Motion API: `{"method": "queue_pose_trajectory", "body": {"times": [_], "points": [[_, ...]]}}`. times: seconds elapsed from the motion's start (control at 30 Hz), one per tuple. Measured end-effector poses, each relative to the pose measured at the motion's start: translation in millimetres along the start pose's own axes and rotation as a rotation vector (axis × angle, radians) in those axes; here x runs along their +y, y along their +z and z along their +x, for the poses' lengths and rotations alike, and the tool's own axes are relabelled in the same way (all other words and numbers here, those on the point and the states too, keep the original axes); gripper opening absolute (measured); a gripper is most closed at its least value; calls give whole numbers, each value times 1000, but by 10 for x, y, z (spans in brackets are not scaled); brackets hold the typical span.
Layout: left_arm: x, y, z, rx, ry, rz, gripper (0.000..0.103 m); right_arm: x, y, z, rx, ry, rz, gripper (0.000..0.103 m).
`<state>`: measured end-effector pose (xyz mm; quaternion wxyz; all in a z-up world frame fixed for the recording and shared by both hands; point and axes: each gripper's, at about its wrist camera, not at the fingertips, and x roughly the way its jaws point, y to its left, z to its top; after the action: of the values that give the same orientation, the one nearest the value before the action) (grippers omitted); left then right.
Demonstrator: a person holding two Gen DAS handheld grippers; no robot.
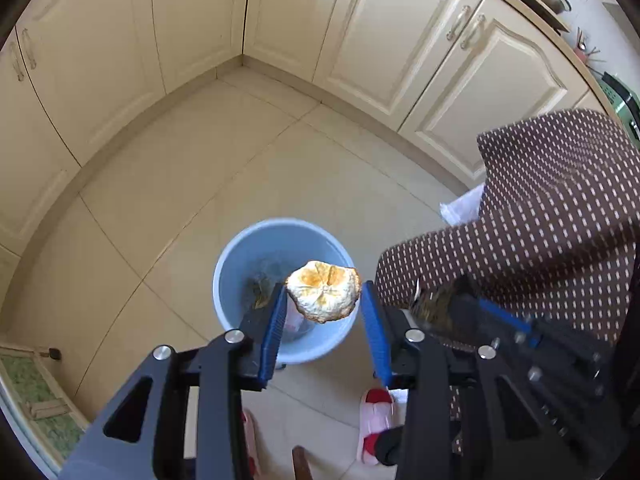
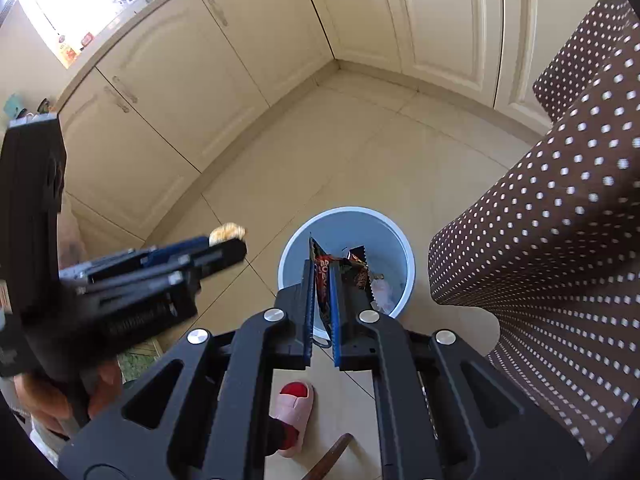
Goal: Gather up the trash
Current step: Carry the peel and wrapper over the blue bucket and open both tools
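A light blue bin (image 1: 240,256) stands on the tiled floor and holds some wrappers; it also shows in the right wrist view (image 2: 396,240). My left gripper (image 1: 324,300) holds a dried orange peel (image 1: 324,296) between its blue pads, above the bin's near rim. The peel touches the left pad; a small gap shows at the right pad. My right gripper (image 2: 324,280) is shut on a dark red snack wrapper (image 2: 322,276) over the bin. The left gripper (image 2: 228,240) with the peel (image 2: 227,232) shows left of the bin in the right wrist view.
Cream kitchen cabinets (image 1: 120,40) line the floor's far sides. A brown dotted cloth (image 1: 560,200) covers something at the right (image 2: 560,220). Pink and red slippers (image 1: 374,420) (image 2: 292,412) are on the floor below. A white bag (image 1: 464,208) lies by the cloth.
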<state>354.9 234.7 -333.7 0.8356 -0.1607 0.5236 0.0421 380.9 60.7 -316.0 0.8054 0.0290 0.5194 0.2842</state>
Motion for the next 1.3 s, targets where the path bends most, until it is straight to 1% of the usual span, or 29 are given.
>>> {"method": "queue_pose_trajectory", "body": {"times": [0.03,0.1,0.23,0.4,0.53,0.6,0.8,1.03,1.17,1.3], "points": [[9,38,30,-1,4,2,45,-2,11,35,5,-1,1,7],[58,83,103,7,27,-4,54,-32,26,69,11,-2,4,7],[156,31,175,12,42,-10,56,13,81,220,25,-5,4,7],[310,-105,202,25,48,-50,56,82,41,342,42,-5,-3,7],[495,-225,209,22,57,-93,56,161,75,466,52,-6,-8,7],[599,-247,239,31,43,-121,56,201,103,533,60,-6,-11,7],[751,-250,296,38,27,-149,56,333,187,685,65,-14,-26,7],[825,-218,311,30,8,-187,56,421,296,774,30,-26,-39,8],[844,-222,301,24,-1,-201,56,434,327,752,-5,-38,-42,9],[824,-227,296,25,-5,-199,56,431,322,707,-19,-38,-47,9]]}}
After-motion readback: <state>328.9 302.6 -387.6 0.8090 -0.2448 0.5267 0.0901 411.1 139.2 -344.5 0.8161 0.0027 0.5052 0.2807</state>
